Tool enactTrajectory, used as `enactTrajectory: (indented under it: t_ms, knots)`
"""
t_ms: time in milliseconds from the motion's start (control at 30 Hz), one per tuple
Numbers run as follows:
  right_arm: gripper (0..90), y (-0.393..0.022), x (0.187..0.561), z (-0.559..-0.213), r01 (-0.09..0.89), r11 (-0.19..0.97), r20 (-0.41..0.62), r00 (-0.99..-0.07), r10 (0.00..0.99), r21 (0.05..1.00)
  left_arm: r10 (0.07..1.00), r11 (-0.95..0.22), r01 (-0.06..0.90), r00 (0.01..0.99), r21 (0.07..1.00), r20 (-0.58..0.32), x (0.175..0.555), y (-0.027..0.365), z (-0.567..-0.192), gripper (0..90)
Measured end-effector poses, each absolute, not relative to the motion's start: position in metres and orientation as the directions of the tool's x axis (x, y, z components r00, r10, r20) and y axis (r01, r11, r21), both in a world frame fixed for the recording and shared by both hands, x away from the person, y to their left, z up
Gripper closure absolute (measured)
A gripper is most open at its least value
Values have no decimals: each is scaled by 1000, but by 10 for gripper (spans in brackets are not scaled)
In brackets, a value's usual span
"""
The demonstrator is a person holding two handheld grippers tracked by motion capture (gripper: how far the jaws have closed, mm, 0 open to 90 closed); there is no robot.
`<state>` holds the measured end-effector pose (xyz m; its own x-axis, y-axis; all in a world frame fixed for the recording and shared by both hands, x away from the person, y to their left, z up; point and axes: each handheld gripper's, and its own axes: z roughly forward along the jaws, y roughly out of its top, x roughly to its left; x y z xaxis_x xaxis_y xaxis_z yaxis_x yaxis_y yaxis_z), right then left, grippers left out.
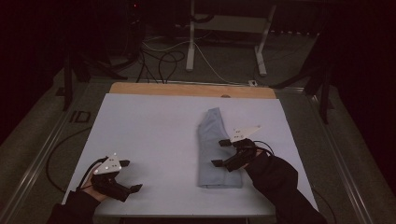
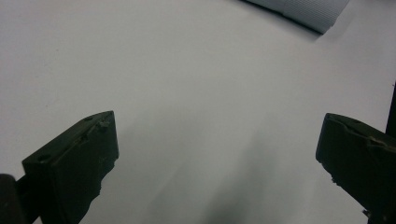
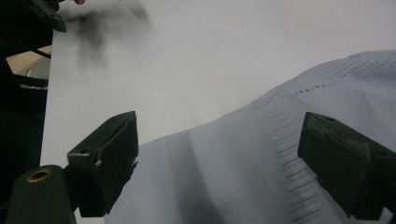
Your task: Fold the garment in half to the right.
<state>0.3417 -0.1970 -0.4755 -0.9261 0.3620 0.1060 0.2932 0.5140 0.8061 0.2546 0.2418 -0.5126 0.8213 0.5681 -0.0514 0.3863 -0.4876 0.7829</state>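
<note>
A light blue garment (image 1: 211, 144), folded into a long strip, lies on the white table sheet (image 1: 149, 130) right of centre. My right gripper (image 1: 219, 153) hovers over the strip's right edge, jaws wide apart. In the right gripper view the ribbed cloth (image 3: 252, 177) lies below the open gripper (image 3: 219, 123), and nothing is pinched between the pads. My left gripper (image 1: 132, 176) rests near the front left corner of the sheet, open over bare surface. In the left gripper view a corner of the garment (image 2: 303, 11) shows far off beyond that gripper (image 2: 219, 126).
A wooden table edge (image 1: 187, 88) runs along the back of the sheet. Behind it, on the dark floor, lie loose cables (image 1: 159, 58) and the white legs of a desk (image 1: 190, 42). Metal rails (image 1: 42, 154) flank the table.
</note>
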Motion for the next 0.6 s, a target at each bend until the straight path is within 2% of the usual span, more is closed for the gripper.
enactTrajectory:
  t_ms: [600]
  knots:
    - [93, -216, 339, -475, 310, 509, 50, -886, 460, 803, 564, -489, 376, 825, 787, -45, 253, 243, -511, 3]
